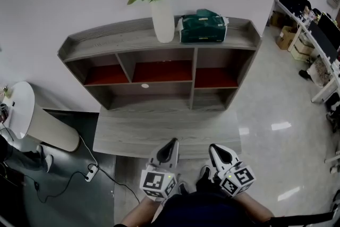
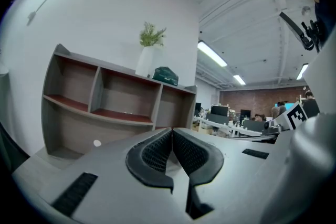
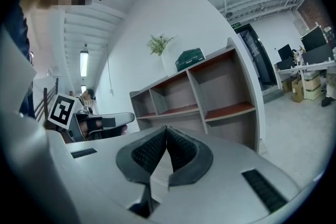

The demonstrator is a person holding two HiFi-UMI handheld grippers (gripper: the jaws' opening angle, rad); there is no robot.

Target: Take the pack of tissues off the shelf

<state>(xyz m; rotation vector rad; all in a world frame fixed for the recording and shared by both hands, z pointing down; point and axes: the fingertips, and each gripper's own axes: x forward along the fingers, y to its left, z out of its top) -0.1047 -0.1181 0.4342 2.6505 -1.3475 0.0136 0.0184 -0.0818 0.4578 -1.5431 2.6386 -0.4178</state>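
tissues: green pack of tissues (image 1: 203, 25) sits on top of the shelf (image 1: 106, 42), just beside the white vase (image 1: 163, 21)
left claw (image 1: 171, 145): pressed together, nothing in it, well apart from the pack
right claw (image 1: 214, 150): same deal, tips closed, empty

The pack of tissues (image 1: 203, 26) is dark green; the vase (image 1: 163, 21) is white; the shelf (image 1: 106, 40) is grey wood-grain with red inner boards.

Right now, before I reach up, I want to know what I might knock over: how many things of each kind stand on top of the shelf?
Vase with flowers: 1
Tissue pack: 1
Total: 2
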